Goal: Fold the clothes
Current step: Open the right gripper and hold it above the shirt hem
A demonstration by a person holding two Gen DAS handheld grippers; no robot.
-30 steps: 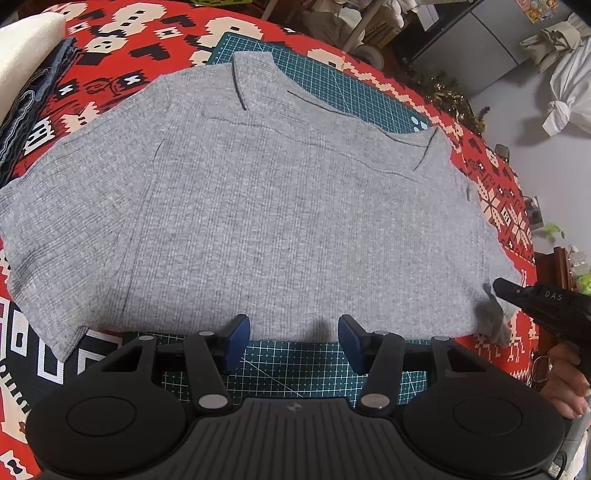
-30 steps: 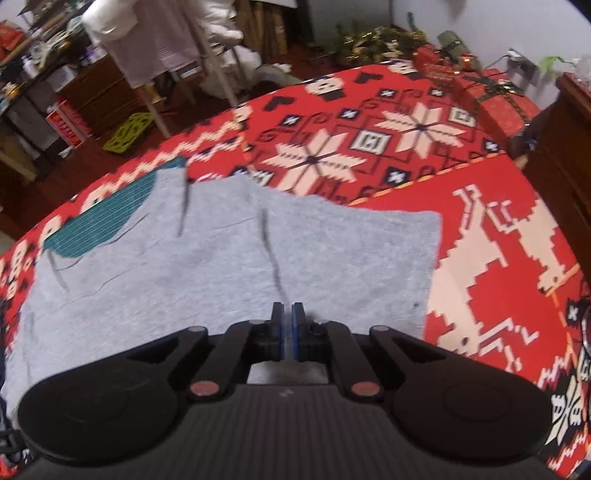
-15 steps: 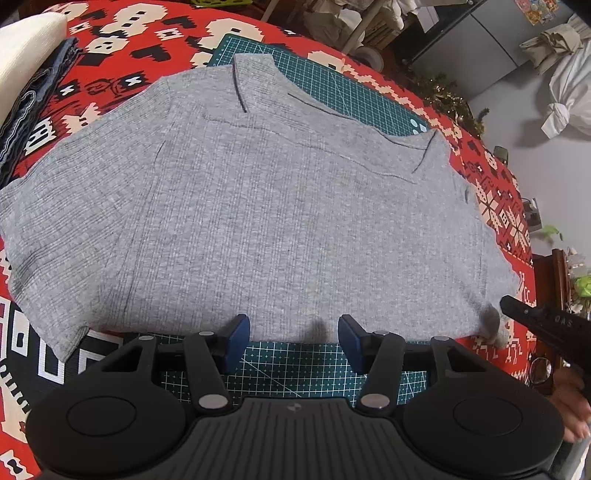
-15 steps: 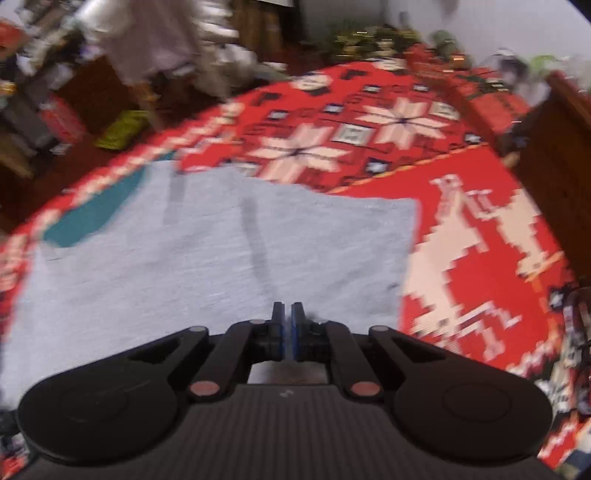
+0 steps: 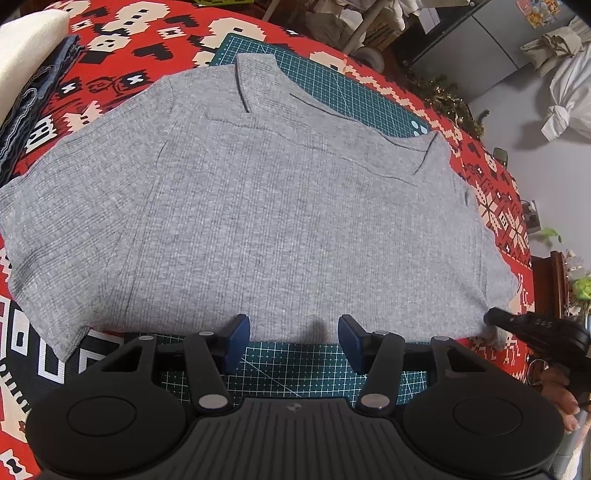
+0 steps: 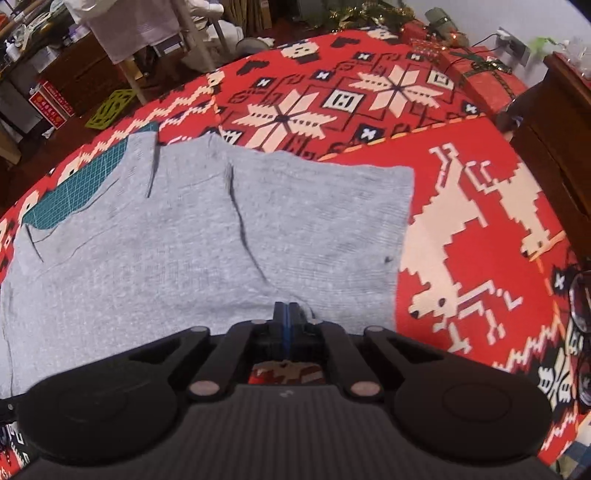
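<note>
Cluttered home: patterned blanket (image 6: 461, 236), drying rack (image 6: 192, 33).

A grey shirt (image 5: 266, 206) lies flat and spread wide on a green mat (image 5: 332, 88) with white lines, and the mat lies on a red cloth (image 5: 122, 48) with black and cream shapes. The left gripper (image 5: 293, 332) is just at the near edge of the shirt, with its two blue fingers (image 5: 238, 334) wide apart and nothing between them. At the far right the black tip of the right gripper (image 5: 496, 319) touches the near corner of the shirt, and a hand (image 5: 557, 384) shows under it, while folded blue and white clothes (image 5: 29, 74) sit at the top left.
</note>
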